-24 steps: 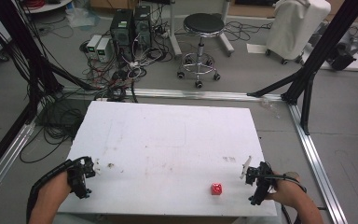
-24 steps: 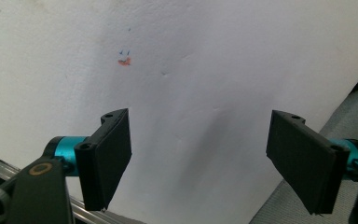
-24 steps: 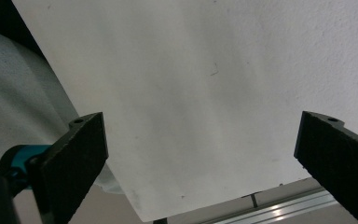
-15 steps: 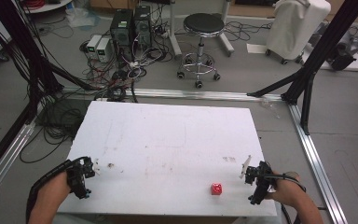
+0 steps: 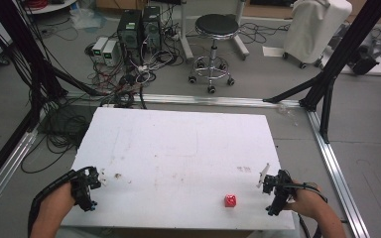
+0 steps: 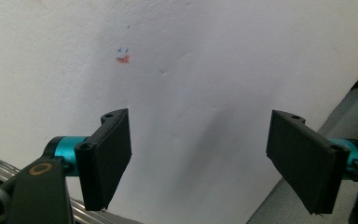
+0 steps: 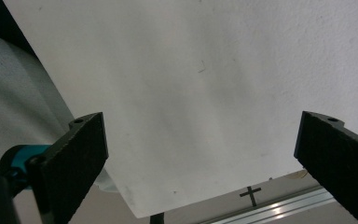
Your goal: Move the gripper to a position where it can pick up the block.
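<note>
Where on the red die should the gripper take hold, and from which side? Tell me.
Grip the red die across two opposite flat side faces, coming down from above. It is a small cube lying free on the white table, nothing touching it, so parallel faces suit the flat jaws. The right gripper, jaws wide apart, is the nearer one, just to the die's right; the left gripper sits across the table.

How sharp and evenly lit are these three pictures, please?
High view: even light, soft focus, small red die blurry on the white foam table. Left gripper view: black jaws crisp, faint shadows between them. Right gripper view: dimmer, greyish, jaws sharp.
</note>
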